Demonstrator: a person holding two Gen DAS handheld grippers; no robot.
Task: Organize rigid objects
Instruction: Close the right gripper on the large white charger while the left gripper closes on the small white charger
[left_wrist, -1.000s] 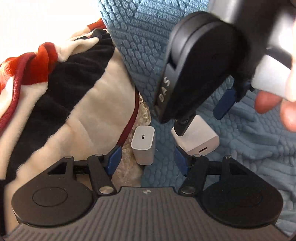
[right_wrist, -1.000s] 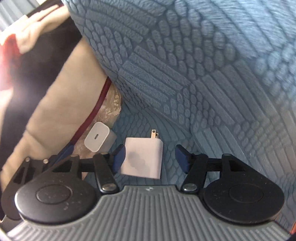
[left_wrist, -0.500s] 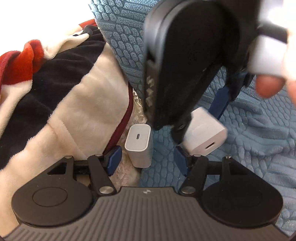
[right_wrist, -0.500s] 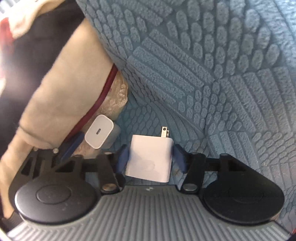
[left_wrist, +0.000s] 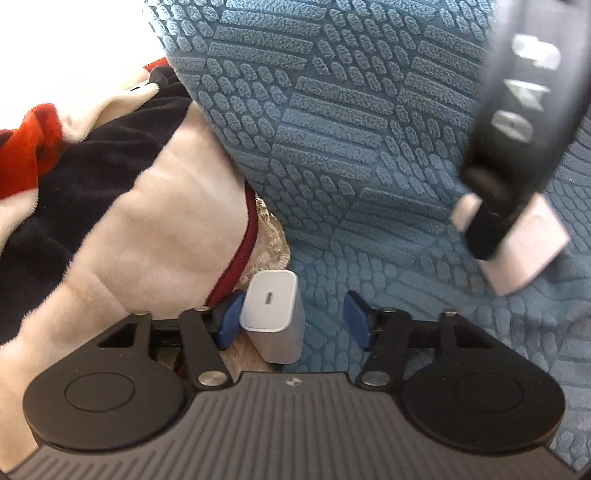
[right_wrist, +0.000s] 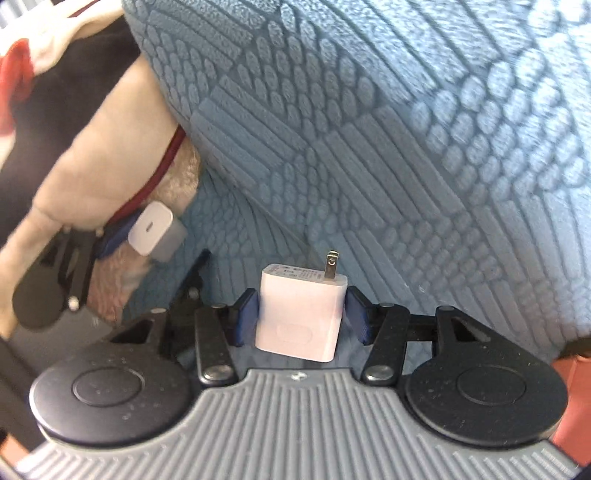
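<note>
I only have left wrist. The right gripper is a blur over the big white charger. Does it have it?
Observer: Yes. In the right wrist view both pads of the right gripper press the sides of the big white charger; its jaws have just been closing.
Operator: Which way do the prongs point?
Observer: One metal prong shows, folded out, pointing away from the gripper toward the blue textured fabric.
</note>
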